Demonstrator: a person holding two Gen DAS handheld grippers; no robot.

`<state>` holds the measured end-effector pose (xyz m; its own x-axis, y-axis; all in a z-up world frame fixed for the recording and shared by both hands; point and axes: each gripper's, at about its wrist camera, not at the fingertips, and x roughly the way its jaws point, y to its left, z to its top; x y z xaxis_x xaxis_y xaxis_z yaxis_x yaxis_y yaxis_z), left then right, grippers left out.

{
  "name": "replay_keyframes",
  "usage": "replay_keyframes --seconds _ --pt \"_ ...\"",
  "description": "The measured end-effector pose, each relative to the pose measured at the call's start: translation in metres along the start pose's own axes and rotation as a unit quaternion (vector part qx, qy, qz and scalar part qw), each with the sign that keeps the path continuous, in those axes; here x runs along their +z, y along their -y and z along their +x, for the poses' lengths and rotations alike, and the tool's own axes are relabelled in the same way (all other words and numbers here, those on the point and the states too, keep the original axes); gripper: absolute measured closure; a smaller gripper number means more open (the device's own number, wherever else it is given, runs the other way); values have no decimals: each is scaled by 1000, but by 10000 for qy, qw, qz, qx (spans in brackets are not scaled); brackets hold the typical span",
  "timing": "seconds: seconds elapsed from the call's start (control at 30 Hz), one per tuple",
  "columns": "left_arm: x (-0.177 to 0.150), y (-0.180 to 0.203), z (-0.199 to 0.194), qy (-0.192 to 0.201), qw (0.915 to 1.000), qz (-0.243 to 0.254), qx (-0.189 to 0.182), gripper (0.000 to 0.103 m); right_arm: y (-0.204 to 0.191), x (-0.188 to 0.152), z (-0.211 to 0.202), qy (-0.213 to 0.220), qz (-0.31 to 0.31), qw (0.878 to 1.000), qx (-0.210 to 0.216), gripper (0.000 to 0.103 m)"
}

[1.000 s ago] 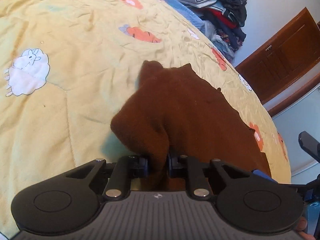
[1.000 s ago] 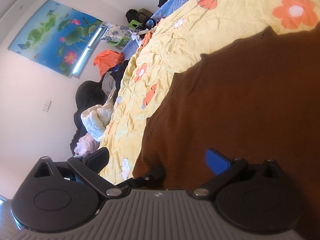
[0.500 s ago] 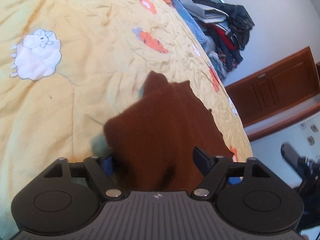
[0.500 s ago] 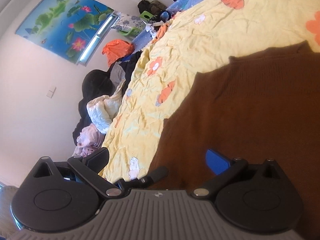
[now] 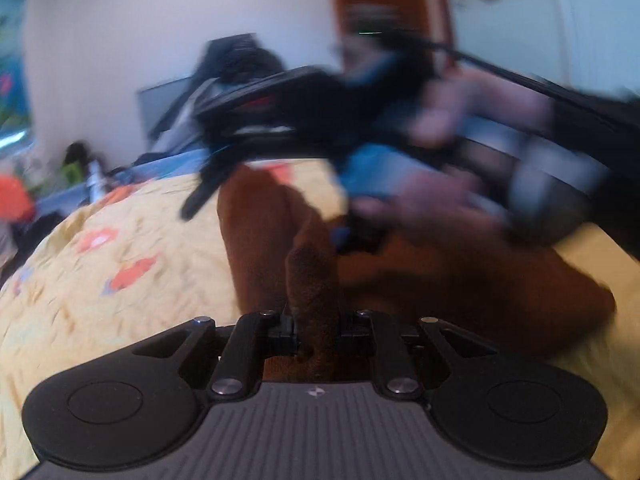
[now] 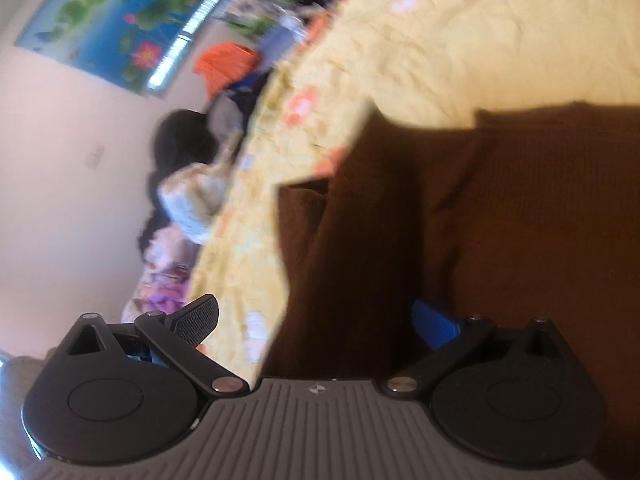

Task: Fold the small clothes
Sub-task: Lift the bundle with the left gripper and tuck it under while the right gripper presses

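Both wrist views close, angled down over bed (image 5: 100, 280); seemingly share brown garment (image 6: 500, 220); left blurred.

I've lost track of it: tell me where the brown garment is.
The brown garment lies on the yellow bedspread, a fold pinched in the closing left gripper; the open right gripper straddles its edge.

The left gripper (image 5: 316, 332) has its 2 jaws closing, and a ridge of the brown garment (image 5: 312, 280) is pinched between them. The right gripper (image 6: 316, 320) stands wide open; its 2 fingers are far apart, with the black ribbed pad (image 6: 198, 320) on one side and the blue pad (image 6: 434, 326) on the other, over the same cloth. In the left wrist view, a blurred hand (image 5: 432, 196) holds the right gripper from behind.
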<state>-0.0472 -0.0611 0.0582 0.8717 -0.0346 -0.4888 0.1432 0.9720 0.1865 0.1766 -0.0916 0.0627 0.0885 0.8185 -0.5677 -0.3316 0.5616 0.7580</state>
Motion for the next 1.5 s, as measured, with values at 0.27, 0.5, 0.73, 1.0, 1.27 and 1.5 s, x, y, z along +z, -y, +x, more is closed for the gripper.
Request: replay_keyframes --seconds 0.27,0.5,0.73,1.0,1.27,1.5 --pt "2 26 4 114 9948 1001 -141 89 27 -1 -12 105 -630 9961 -602 77" --pt "48 89 6 652 9843 1259 -1053 89 42 2 -129 987 -1009 9870 -770 81" --pt "21 139 53 -30 9765 1458 -1587 82 138 -22 -179 1367 114 9726 -1876 49" --pt "2 64 -27 1421 9717 1205 -1450 0 147 -90 -234 2669 394 9574 -1027 32" --pt "-4 7 14 -21 9922 -65 -1247 0 124 -119 -185 2099 52 9615 -1772 32" --pt "-2 13 13 205 9925 227 -1185 0 98 -143 -201 2305 -409 9468 -2210 39"
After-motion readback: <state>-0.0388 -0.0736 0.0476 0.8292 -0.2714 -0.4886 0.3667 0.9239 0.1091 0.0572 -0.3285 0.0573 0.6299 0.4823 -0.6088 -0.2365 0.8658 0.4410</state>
